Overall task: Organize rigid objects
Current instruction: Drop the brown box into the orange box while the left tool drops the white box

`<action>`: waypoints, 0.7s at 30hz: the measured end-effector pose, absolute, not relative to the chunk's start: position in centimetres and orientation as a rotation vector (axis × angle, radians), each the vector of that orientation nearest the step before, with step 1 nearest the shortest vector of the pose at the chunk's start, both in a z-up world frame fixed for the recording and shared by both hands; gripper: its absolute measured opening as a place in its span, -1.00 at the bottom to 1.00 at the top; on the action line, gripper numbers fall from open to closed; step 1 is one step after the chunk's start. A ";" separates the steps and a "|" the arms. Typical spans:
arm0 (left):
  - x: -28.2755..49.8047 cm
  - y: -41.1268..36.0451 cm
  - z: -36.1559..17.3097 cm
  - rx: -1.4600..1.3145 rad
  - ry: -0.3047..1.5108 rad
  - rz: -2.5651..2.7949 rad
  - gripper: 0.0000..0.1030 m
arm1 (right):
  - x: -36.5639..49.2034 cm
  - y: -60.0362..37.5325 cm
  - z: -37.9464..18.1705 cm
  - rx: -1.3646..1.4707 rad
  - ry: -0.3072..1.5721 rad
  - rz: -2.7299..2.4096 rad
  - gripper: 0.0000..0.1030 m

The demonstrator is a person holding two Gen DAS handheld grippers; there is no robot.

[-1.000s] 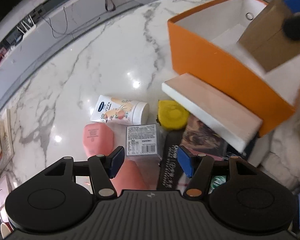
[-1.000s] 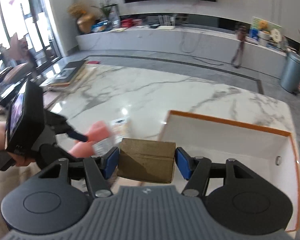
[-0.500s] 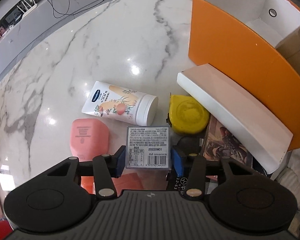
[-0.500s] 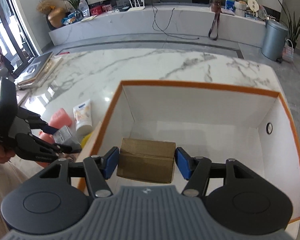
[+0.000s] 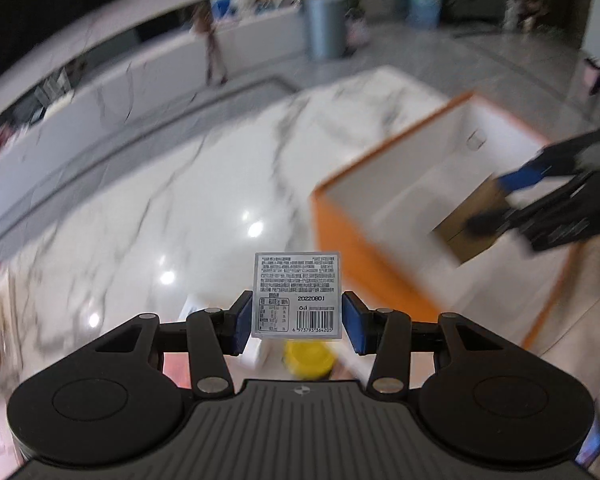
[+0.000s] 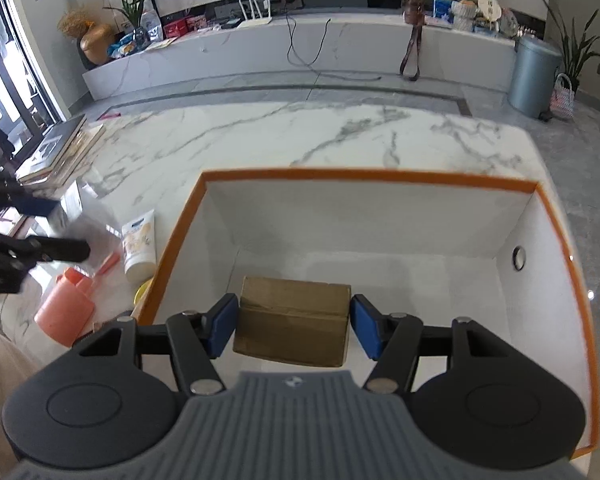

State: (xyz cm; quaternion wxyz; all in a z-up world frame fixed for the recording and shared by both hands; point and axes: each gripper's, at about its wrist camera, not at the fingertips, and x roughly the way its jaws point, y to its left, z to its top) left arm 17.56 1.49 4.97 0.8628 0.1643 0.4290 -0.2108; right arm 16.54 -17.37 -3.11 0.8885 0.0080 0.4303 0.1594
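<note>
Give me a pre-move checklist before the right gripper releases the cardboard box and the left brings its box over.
1. Cardboard box inside the orange bin: ok.
2. Cardboard box resting on the bin floor: cannot tell.
3. Right gripper pads against the cardboard box: ok on the left, small gap on the right.
4. Left gripper holds the labelled box squarely: ok.
5. Labelled box lifted above the table items: ok.
6. Free floor space in the bin beside the cardboard box: ok.
</note>
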 end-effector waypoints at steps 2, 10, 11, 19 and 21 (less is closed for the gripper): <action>17.4 -0.6 6.3 0.366 0.851 -0.490 0.03 | 16.6 -17.5 -2.5 0.003 0.868 0.319 0.20; 16.6 -9.6 3.3 0.634 0.818 -0.661 0.03 | 18.1 -19.3 -2.7 0.018 0.879 0.239 0.20; 16.6 -10.3 2.6 0.664 0.826 -0.673 0.03 | 18.3 -19.5 -3.0 0.022 0.888 0.231 0.20; 19.2 -11.8 -2.5 0.776 0.926 -0.626 0.03 | 20.6 -19.4 -4.8 0.047 0.921 0.196 0.20; 19.7 -11.8 -3.0 0.794 0.939 -0.617 0.03 | 21.3 -19.0 -5.3 0.054 0.930 0.202 0.20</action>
